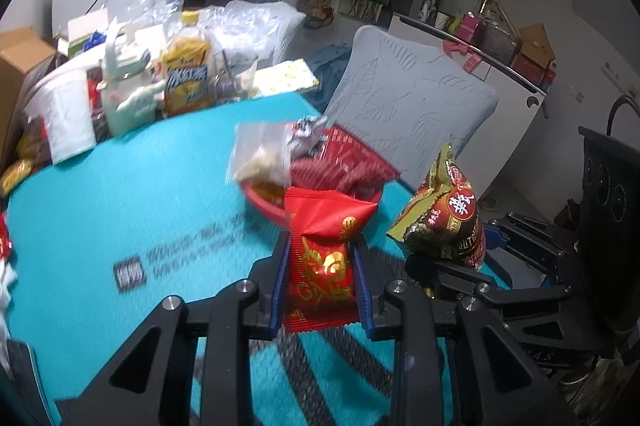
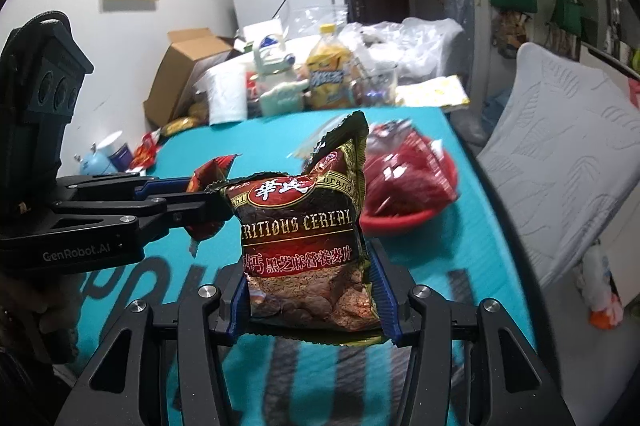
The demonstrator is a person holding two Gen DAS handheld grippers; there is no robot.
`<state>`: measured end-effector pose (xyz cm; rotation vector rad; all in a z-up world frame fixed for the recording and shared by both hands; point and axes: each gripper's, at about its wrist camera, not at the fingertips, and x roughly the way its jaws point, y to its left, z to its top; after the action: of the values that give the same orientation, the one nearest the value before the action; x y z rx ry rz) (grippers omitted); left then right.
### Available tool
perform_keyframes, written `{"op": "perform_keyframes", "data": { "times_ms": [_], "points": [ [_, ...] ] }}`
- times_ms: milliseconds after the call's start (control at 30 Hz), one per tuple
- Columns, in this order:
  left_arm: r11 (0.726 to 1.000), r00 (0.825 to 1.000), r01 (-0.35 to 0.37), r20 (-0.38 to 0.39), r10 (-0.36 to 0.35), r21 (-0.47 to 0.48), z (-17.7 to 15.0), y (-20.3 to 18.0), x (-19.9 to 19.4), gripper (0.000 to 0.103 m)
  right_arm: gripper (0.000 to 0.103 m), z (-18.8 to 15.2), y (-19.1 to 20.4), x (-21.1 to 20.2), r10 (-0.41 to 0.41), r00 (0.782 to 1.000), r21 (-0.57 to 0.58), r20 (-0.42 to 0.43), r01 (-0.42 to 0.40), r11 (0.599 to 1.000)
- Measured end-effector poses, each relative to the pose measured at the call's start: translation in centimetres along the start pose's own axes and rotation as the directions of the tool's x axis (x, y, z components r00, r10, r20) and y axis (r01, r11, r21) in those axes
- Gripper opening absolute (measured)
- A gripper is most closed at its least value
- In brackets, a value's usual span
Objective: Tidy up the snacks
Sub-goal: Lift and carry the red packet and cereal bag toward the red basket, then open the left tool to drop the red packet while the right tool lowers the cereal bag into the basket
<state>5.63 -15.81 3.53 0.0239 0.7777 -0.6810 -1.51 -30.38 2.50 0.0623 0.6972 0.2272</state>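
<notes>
- Snacks fill both claws: the left gripper pinches a red packet, and the right gripper clamps a dark cereal bag.
- Both packs hang above the teal table, short of the red basket.
- That basket already holds a red pack and a clear bag.
- Left to do, I judge: drop these two in, then collect the wrappers lying at the table's far edge.

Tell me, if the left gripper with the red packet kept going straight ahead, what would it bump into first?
Probably the red bowl heaped with snacks: it sits just beyond the left gripper and its red packet, though depth is hard to judge.
</notes>
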Motion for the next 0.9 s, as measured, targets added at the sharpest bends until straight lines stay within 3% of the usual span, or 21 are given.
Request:
{"op": "perform_keyframes", "data": {
  "times_ms": [400, 900],
  "points": [
    [0.997, 1.000, -0.010, 0.022, 0.009, 0.078, 5.7, -1.3, 4.1, 0.028, 0.051, 4.4, -3.7, 0.9, -0.052, 0.997, -0.017, 0.052, 0.053, 0.998],
    [0.990, 0.996, -0.056, -0.066, 0.065, 0.127, 9.5, -1.0, 12.4, 0.029, 0.051, 6.6, -8.5, 3.7, -0.114, 0.992, 0.028, 0.056, 0.113, 0.993]
  ]
}}
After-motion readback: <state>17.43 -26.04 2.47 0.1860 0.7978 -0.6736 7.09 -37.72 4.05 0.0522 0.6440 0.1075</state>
